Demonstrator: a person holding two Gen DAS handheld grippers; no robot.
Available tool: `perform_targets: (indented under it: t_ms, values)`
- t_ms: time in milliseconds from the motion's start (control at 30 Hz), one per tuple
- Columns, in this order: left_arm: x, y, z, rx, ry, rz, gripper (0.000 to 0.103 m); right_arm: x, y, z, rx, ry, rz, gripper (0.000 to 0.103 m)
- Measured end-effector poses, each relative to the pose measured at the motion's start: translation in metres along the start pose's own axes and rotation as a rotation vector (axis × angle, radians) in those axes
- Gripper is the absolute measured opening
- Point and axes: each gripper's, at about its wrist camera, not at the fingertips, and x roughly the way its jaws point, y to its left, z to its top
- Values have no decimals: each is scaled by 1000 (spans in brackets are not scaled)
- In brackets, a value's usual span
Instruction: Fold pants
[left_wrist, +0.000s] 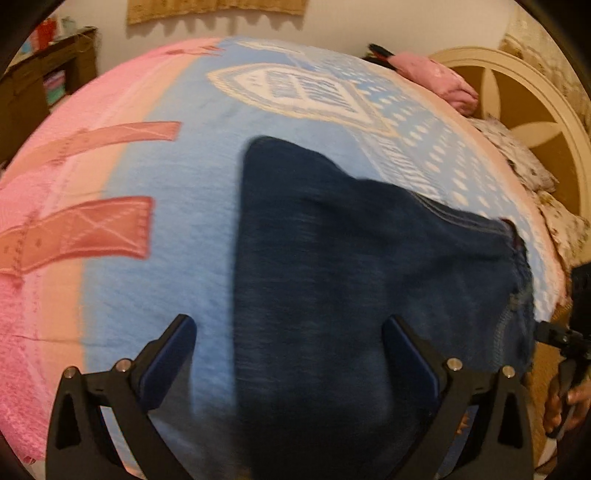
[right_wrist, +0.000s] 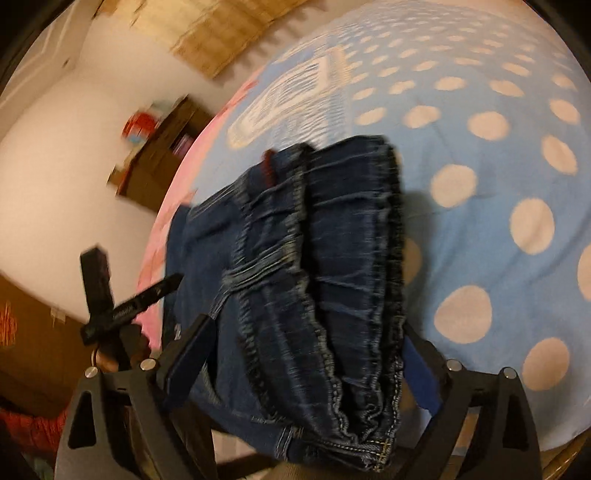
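Dark blue jeans (left_wrist: 351, 280) lie folded on the blue and pink blanket (left_wrist: 177, 192) of a bed. In the left wrist view my left gripper (left_wrist: 291, 339) is open just above the near end of the jeans, with one finger over the blanket and one over the denim. In the right wrist view the gathered elastic waistband of the jeans (right_wrist: 332, 280) lies between the wide-open fingers of my right gripper (right_wrist: 306, 339), which does not clamp it. The left gripper's body (right_wrist: 110, 306) shows at the left there.
A pink pillow (left_wrist: 439, 81) and a patterned pillow (left_wrist: 517, 158) lie by the cream headboard (left_wrist: 524, 107). A dark wooden shelf (left_wrist: 48, 74) stands by the wall past the bed's far side. The blanket has pale dots (right_wrist: 487, 125) on the right.
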Motion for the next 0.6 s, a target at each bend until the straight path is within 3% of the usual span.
perform_targets:
  t_ms: [67,133,233,433,533,600]
  values:
    - [2,-10,-2,57,9,-15,103,6,4,7,-31,19,-17,93]
    - [10,-18,1,102,-2,30,103,19,1,14,-32,35,-53,91]
    - [9,-12,9,37,-23,8,103,17,-4,14,36,-64,-34,91]
    - [-17,17,12,-53,-69,-65,100,-11,-2,3,45,-116,-68,87]
    - [-26,33,11,-56,-118,-16,100,-45,-6,9,33,-261,-27,87]
    - [-21,41,13,-74,-99,-2,100,-48,-15,18,41,-279,-11,87]
